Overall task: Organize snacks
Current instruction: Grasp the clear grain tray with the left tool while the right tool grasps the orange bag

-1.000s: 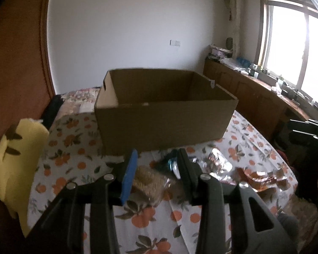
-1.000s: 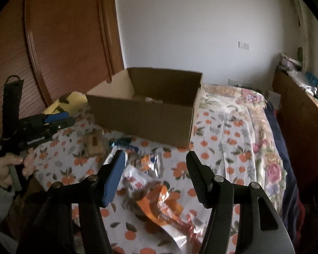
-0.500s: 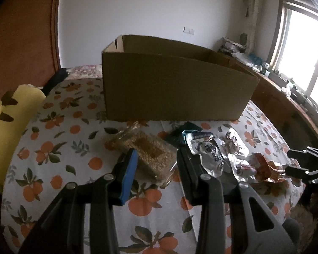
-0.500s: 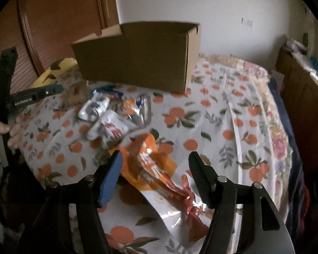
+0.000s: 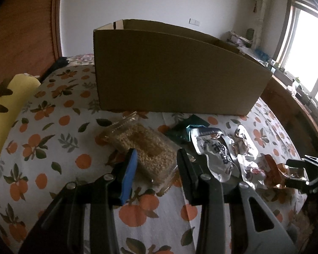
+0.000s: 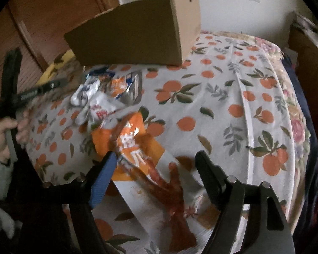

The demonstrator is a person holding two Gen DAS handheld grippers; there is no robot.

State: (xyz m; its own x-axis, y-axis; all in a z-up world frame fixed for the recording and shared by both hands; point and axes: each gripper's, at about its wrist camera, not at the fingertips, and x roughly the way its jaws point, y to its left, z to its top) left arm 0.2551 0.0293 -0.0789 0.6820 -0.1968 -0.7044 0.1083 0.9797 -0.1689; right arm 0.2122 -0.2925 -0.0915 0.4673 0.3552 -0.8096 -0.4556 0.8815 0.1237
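While both grippers are hanging low over a bed spread with an orange-print sheet [image 6: 233, 97], the sorting is looking barely begun; a cluster of snack packets is lying loose on the sheet in front of a tall cardboard box [image 5: 176, 72], and no packet is lifted or gripped; whether anything is already sitting inside the box cannot be told, since its high wall is hiding the interior.

In the left wrist view, the left gripper [image 5: 155, 160] is holding its fingers partly spread on either side of a clear packet of tan grains [image 5: 142, 148], its near end lying between them, unpinched as far as can be seen; a dark green packet [image 5: 185, 130] and a silver foil packet [image 5: 214, 150] are lying just beside it.

In the right wrist view, the right gripper [image 6: 155, 165] is opening its fingers wide over an orange packet [image 6: 129, 141], which is lying between them on the sheet, not clamped.

Printed writing is showing on the silver and orange packets, yet it is too blurred to read; no brand can be named.
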